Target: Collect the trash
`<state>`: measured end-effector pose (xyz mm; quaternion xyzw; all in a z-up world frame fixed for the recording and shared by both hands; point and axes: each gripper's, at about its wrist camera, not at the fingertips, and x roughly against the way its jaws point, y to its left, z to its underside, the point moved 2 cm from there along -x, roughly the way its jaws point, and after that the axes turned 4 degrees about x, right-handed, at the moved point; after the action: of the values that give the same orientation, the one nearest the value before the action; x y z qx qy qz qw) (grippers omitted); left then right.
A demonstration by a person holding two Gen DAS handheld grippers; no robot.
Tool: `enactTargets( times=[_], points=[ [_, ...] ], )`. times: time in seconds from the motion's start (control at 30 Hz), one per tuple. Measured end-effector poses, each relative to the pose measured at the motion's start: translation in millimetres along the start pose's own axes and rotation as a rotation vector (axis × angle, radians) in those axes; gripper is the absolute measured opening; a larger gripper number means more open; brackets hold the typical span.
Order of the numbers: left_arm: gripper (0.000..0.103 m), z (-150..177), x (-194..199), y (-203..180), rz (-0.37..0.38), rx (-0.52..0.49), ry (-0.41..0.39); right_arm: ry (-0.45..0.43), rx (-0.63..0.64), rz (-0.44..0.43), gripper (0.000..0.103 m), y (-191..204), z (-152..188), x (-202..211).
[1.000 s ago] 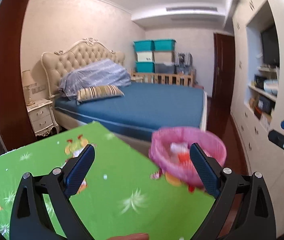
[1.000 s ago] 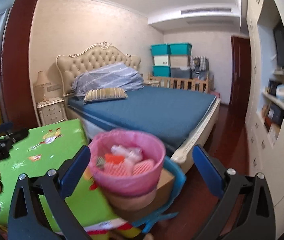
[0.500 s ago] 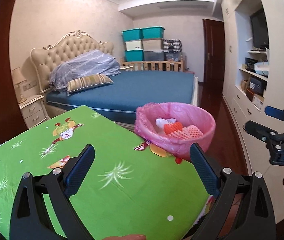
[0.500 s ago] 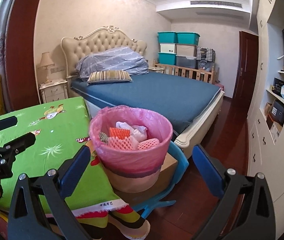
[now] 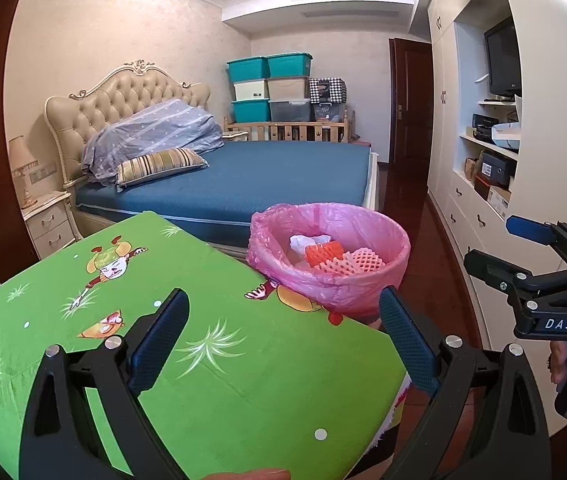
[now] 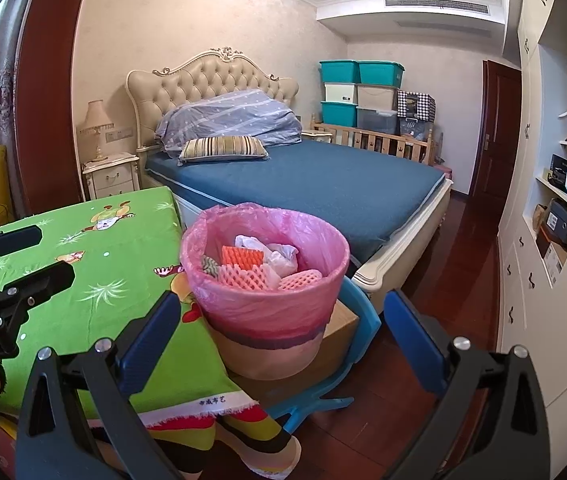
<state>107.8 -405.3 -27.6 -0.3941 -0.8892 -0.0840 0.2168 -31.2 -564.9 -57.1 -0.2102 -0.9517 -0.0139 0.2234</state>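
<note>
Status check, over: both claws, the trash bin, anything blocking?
Left claw open, empty, over the green tablecloth. Right claw open, empty, facing the pink-lined bin. Bin holds foam nets and wrappers. Nothing blocking.

Black left gripper (image 5: 283,344), blue fingers (image 5: 159,344), silver screws; right gripper (image 6: 283,344) alike.

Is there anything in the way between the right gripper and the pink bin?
Nothing visible. The right gripper is open and empty, and the bin sits straight ahead of its fingers, beside the green table. Only open air shows between them.
</note>
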Motion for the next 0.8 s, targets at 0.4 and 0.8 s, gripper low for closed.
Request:
enactTargets(
  times=[0.4, 0.8],
  points=[
    [0.090, 4.4, -3.5, -5.8, 0.023, -0.004, 0.015, 0.006, -0.044, 0.004, 0.099, -16.7, 7.5, -2.0],
    [0.090, 5.9, -3.6, -6.0, 0.028, 0.002, 0.018, 0.001, -0.043, 0.000, 0.099, -18.2, 8.6, -2.5]
  ],
)
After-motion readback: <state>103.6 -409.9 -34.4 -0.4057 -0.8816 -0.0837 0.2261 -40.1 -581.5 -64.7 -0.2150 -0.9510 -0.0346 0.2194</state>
